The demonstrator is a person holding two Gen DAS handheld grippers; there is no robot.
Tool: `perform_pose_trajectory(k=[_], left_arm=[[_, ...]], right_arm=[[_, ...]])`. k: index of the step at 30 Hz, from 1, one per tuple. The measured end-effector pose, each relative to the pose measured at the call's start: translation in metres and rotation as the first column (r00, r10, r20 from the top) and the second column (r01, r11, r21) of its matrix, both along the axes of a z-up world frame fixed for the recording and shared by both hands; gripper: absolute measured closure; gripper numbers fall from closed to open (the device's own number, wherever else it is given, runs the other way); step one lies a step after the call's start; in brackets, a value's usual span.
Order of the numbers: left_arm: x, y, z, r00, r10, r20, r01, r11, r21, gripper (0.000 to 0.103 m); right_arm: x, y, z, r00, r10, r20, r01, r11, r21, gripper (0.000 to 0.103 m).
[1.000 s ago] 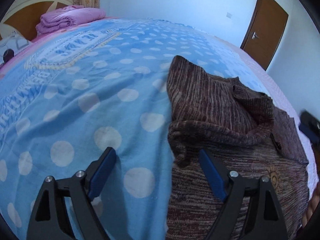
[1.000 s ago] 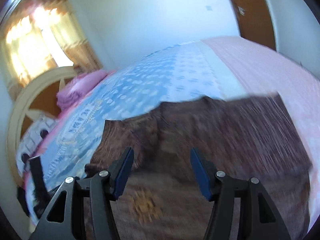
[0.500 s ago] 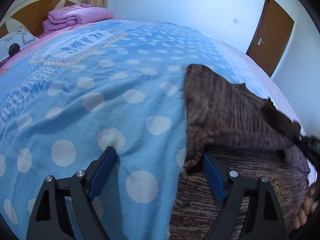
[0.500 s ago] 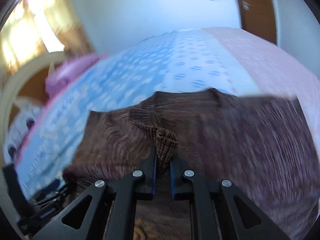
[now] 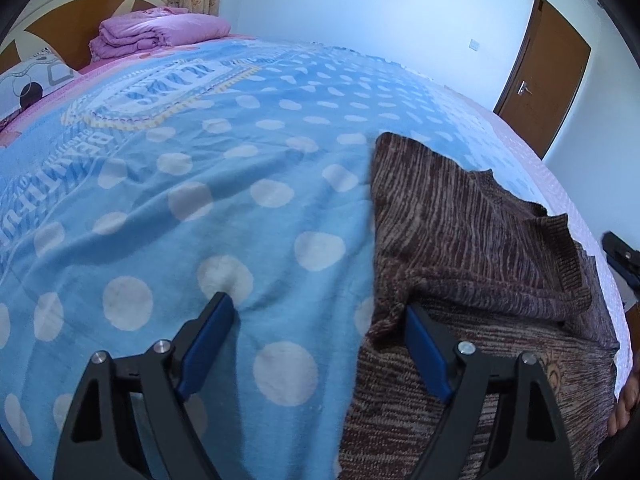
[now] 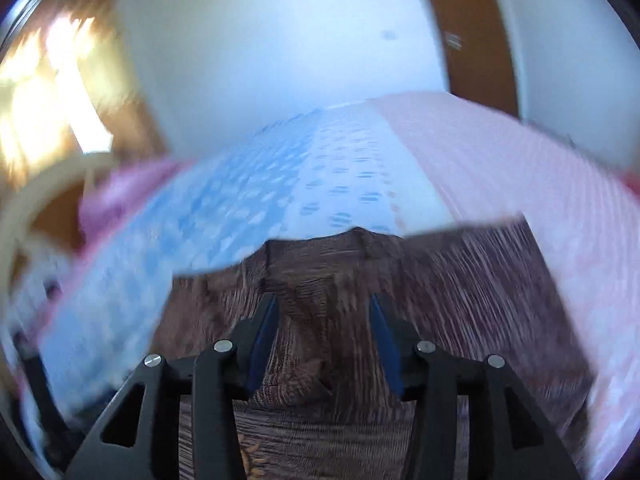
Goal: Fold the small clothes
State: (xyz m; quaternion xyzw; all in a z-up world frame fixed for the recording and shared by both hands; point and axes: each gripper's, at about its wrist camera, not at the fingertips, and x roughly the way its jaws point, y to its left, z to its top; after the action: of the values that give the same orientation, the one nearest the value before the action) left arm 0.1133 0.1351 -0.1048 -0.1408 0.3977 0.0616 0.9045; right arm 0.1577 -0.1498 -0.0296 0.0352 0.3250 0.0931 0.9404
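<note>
The brown knit sweater [image 5: 472,240] lies on the bed [image 5: 200,184] near its right edge, one sleeve [image 5: 500,264] folded across the body. The left hand-held gripper [image 5: 316,312] is spread wide and grasps nothing; its right finger touches the sweater's left edge while the other rests on the blue dotted bedspread. The right hand-held gripper [image 6: 324,312] hangs released over the sweater [image 6: 360,280], its view smeared by motion. The risk, as I judge it: the folded sleeve is loose and bulky, so a finger brushing it could drag it open. A bite on the left edge could also pinch bedspread along with the knit.
</note>
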Motion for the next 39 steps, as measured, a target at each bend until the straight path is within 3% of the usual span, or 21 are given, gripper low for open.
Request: perform_pose_trajectory(k=[3, 7, 8, 9, 14, 16, 18, 20, 24, 26, 28, 30, 32, 34, 36, 37, 38, 39], left_arm=[[-0.001, 0.001, 0.000, 1.000, 0.001, 0.006, 0.000, 1.000, -0.009, 0.016], [0.000, -0.002, 0.000, 1.000, 0.001, 0.000, -0.001, 1.000, 0.009, 0.016], [0.000, -0.002, -0.001, 1.000, 0.001, 0.000, -0.001, 1.000, 0.012, 0.016], [0.000, -0.002, -0.001, 1.000, 0.002, 0.001, -0.002, 1.000, 0.011, 0.016], [0.000, -0.003, -0.001, 1.000, 0.002, 0.003, -0.002, 1.000, 0.015, 0.016], [0.000, -0.002, -0.001, 1.000, 0.003, 0.006, -0.003, 1.000, 0.011, 0.016], [0.000, -0.002, -0.001, 1.000, 0.003, 0.007, -0.003, 1.000, 0.012, 0.016], [0.000, -0.002, -0.001, 1.000, 0.003, 0.004, -0.003, 1.000, 0.019, 0.016], [0.000, -0.003, -0.001, 1.000, 0.004, 0.004, -0.004, 1.000, 0.021, 0.016], [0.000, -0.003, -0.001, 1.000, 0.002, 0.004, -0.002, 1.000, 0.020, 0.015], [0.000, -0.002, -0.001, 1.000, -0.001, 0.004, 0.001, 1.000, 0.017, 0.015], [0.000, -0.002, -0.001, 1.000, -0.003, 0.007, 0.003, 1.000, 0.014, 0.014], [0.000, -0.002, -0.001, 1.000, -0.006, 0.009, 0.006, 1.000, 0.008, 0.014], [0.000, -0.002, 0.000, 1.000, -0.008, 0.015, 0.008, 1.000, 0.006, 0.014], [-0.001, -0.001, -0.001, 1.000, -0.011, 0.017, 0.011, 1.000, -0.002, 0.012], [0.000, -0.001, -0.001, 1.000, -0.019, 0.013, 0.019, 1.000, -0.007, 0.010], [0.001, -0.002, -0.001, 1.000, -0.031, 0.001, 0.031, 1.000, -0.002, 0.009], [0.002, -0.004, 0.000, 0.999, -0.039, -0.014, 0.039, 0.999, 0.013, 0.009]], right_arm=[[0.023, 0.026, -0.013, 0.998, 0.048, -0.031, -0.052, 0.985, -0.162, 0.054], [0.060, 0.032, -0.045, 0.981, 0.074, -0.178, -0.097, 0.988, -0.121, 0.057], [0.065, 0.029, -0.051, 0.980, 0.052, -0.192, -0.075, 0.990, -0.115, 0.082], [0.069, 0.024, -0.053, 0.983, 0.010, -0.183, -0.033, 0.992, -0.122, 0.092], [0.070, -0.019, -0.055, 0.969, -0.177, -0.174, 0.169, 0.984, -0.060, 0.093], [0.065, -0.035, -0.051, 0.976, -0.145, -0.166, 0.156, 0.986, 0.060, 0.093], [0.059, -0.047, -0.044, 0.972, -0.177, -0.158, 0.195, 0.975, 0.106, 0.091], [0.056, -0.048, -0.040, 0.970, -0.194, -0.144, 0.209, 0.972, 0.102, 0.091], [0.058, -0.019, -0.045, 0.987, -0.081, -0.138, 0.089, 0.995, 0.052, 0.091], [0.059, -0.007, -0.057, 0.982, -0.046, -0.186, 0.048, 0.999, 0.007, 0.091], [0.061, -0.008, -0.057, 0.978, -0.063, -0.197, 0.064, 0.998, 0.001, 0.091], [0.055, -0.014, -0.050, 0.965, -0.168, -0.203, 0.155, 0.985, -0.077, 0.091], [0.037, -0.014, -0.037, 0.980, -0.142, -0.142, 0.135, 0.989, -0.063, 0.091], [0.016, -0.004, -0.031, 0.991, -0.058, -0.124, 0.053, 0.997, -0.048, 0.084], [-0.001, 0.010, -0.037, 0.989, 0.032, -0.145, -0.039, 0.998, -0.046, 0.068], [-0.006, 0.018, -0.044, 0.984, 0.064, -0.165, -0.075, 0.995, -0.064, 0.052], [-0.009, 0.025, -0.054, 0.978, 0.073, -0.197, -0.096, 0.990, -0.106, 0.043], [-0.011, 0.029, -0.061, 0.977, 0.055, -0.208, -0.089, 0.984, -0.156, 0.042]])
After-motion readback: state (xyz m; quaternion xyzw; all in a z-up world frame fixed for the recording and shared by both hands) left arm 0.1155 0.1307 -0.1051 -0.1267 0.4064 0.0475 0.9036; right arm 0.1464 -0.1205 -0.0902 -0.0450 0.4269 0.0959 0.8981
